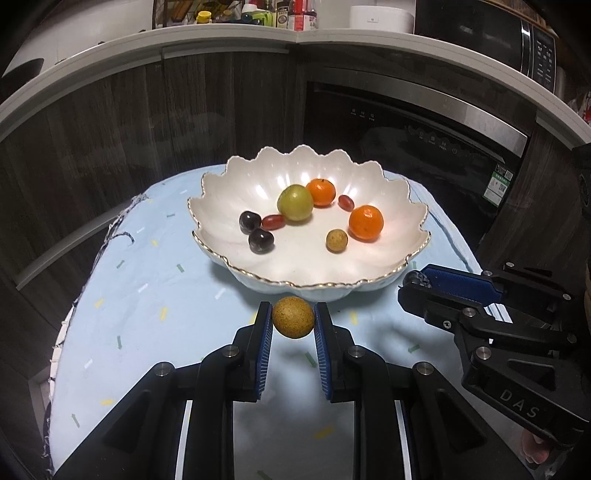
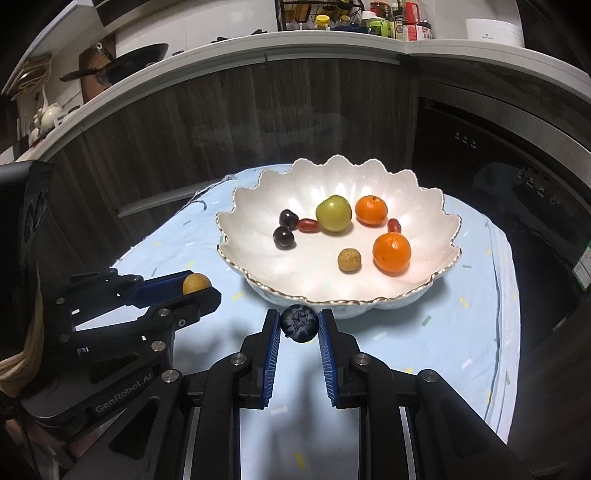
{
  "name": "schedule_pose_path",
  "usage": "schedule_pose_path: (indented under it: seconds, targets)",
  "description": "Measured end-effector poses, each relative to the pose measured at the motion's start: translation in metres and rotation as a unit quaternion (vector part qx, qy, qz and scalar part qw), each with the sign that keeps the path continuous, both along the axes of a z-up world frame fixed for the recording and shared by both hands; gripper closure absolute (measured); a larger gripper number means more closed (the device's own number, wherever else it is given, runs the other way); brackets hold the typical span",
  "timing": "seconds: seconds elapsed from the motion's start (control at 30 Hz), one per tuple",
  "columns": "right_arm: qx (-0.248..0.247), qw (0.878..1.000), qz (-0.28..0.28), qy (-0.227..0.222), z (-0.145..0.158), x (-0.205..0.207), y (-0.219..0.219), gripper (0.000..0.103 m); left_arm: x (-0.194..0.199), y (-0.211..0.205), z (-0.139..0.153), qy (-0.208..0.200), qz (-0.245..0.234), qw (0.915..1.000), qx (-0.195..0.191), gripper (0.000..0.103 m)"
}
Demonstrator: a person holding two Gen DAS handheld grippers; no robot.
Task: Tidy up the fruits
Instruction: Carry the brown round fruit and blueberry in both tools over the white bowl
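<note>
With the left gripper (image 1: 293,319) clenched on a longan (image 1: 293,317) and the right gripper (image 2: 299,325) pinching a blueberry (image 2: 299,324) low-centre, short of the scalloped bowl (image 2: 436,275), over-squeezing might crush the berry.

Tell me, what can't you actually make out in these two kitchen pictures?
- Blueberry: in the left wrist view, mostly hidden by the right gripper.
- Longan: lower half hidden by the left gripper in the right wrist view.
- Bottle labels: too small.
- Pan: missing from the left wrist view.
</note>
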State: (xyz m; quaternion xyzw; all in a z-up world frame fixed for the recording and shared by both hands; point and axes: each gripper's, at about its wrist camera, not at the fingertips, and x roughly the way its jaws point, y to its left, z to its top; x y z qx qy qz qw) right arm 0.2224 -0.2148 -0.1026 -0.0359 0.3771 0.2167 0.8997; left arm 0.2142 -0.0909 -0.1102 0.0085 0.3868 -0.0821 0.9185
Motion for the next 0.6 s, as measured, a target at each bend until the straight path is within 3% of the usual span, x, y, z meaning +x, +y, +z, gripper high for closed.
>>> schedule_pose_path:
  seconds: [0.6]
  targets:
    - [0.012,0.999,-0.019,-0.032,0.03,0.012,-0.002,0.08,0.023,0.009,0.023,-0.014,-0.001,0.9999,-0.005,0.08]
